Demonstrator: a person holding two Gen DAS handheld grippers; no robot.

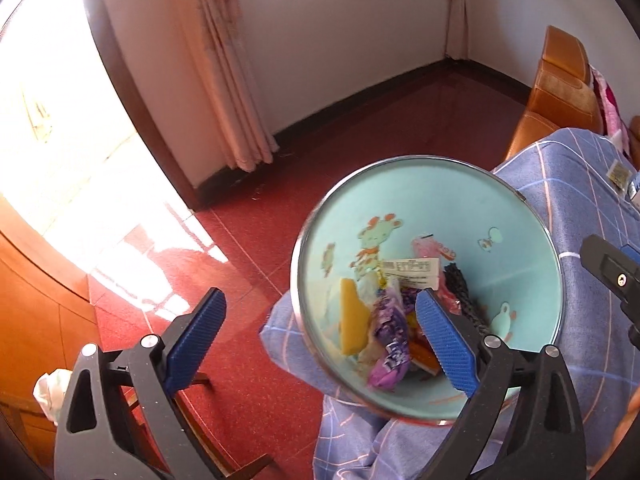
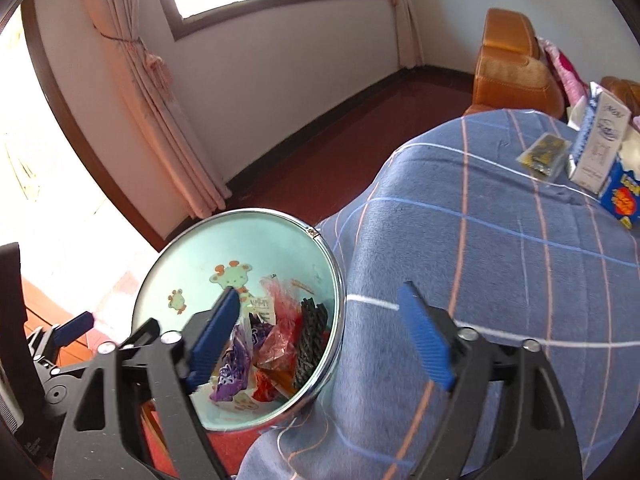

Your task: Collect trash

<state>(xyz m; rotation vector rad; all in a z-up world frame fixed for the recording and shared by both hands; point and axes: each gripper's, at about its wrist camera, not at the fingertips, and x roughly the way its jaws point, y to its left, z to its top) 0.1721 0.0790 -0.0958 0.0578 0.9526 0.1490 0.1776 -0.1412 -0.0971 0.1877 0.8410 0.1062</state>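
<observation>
A pale blue trash bin (image 1: 400,196) with a chrome rim and cartoon animals stands against the blue checked tablecloth (image 1: 592,360). Inside lie a purple wrapper (image 1: 390,350), a yellow piece (image 1: 352,320), a white label (image 1: 412,270) and a black strip (image 1: 460,292). My left gripper (image 1: 320,296) is open over the bin's near-left rim, nothing between its blue pads. In the right wrist view the bin (image 2: 224,248) sits lower left. My right gripper (image 2: 320,290) is open and empty, astride the bin's right rim and the cloth (image 2: 480,240). A dark packet (image 2: 544,154), a white carton (image 2: 600,144) and a blue box (image 2: 620,196) lie far right.
Red floor (image 1: 320,152) runs to the white wall, with pink curtains (image 1: 224,80) on the left. An orange sofa (image 2: 508,60) stands behind the table. Wooden furniture (image 1: 32,300) is at the left, with crumpled white material (image 1: 50,392) by it. The other gripper (image 2: 72,328) shows at the left edge.
</observation>
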